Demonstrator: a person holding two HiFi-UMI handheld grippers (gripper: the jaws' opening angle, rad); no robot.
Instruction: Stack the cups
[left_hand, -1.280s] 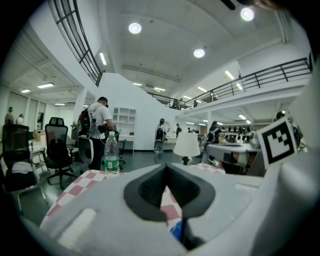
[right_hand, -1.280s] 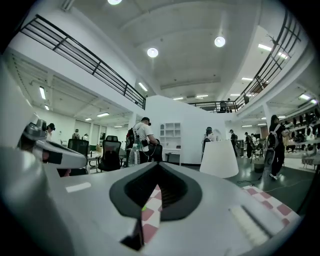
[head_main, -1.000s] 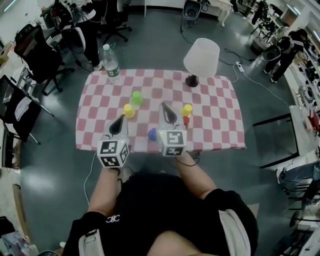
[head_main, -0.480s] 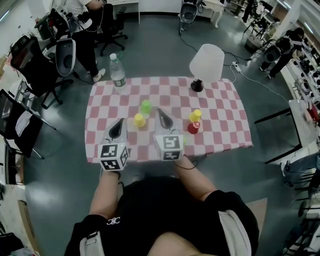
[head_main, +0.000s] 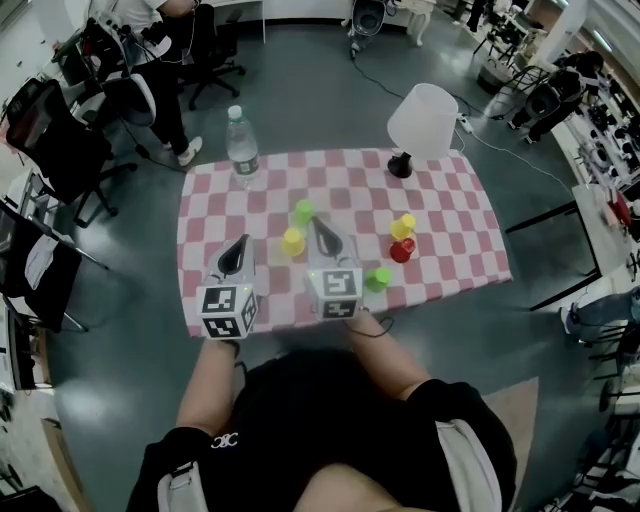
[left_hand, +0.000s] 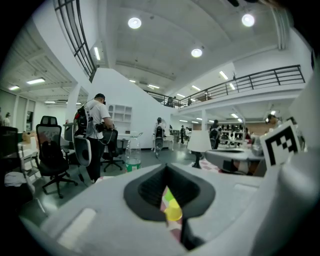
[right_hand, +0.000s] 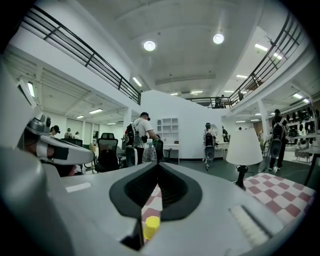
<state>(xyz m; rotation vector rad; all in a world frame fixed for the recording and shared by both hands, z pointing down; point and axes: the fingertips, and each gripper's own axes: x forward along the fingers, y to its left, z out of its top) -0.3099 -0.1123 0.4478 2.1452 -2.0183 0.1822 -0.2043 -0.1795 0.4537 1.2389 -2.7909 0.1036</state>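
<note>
On the pink-checked table (head_main: 450, 290) stand a green cup (head_main: 303, 210), a yellow cup (head_main: 292, 240), another yellow cup (head_main: 404, 226) by a red cup (head_main: 401, 250), and a second green cup (head_main: 377, 279) near the front edge. My left gripper (head_main: 241, 243) hovers over the table's front left, shut and empty. Just right of the nearer yellow cup, my right gripper (head_main: 320, 222) is also shut and empty. Past the left gripper (left_hand: 167, 166) show a yellow cup (left_hand: 173, 212) and a green cup (left_hand: 169, 196). Past the right gripper (right_hand: 158, 164) shows a yellow cup (right_hand: 151, 226).
A water bottle (head_main: 242, 148) stands at the table's back left and a white-shaded lamp (head_main: 424, 120) at the back right. Office chairs (head_main: 60, 150) and people stand on the grey floor around the table.
Both grippers have shifted left across the table, still shut. A blue cup seen between them earlier is now hidden behind the right gripper. A green cup has come into view at its right.
</note>
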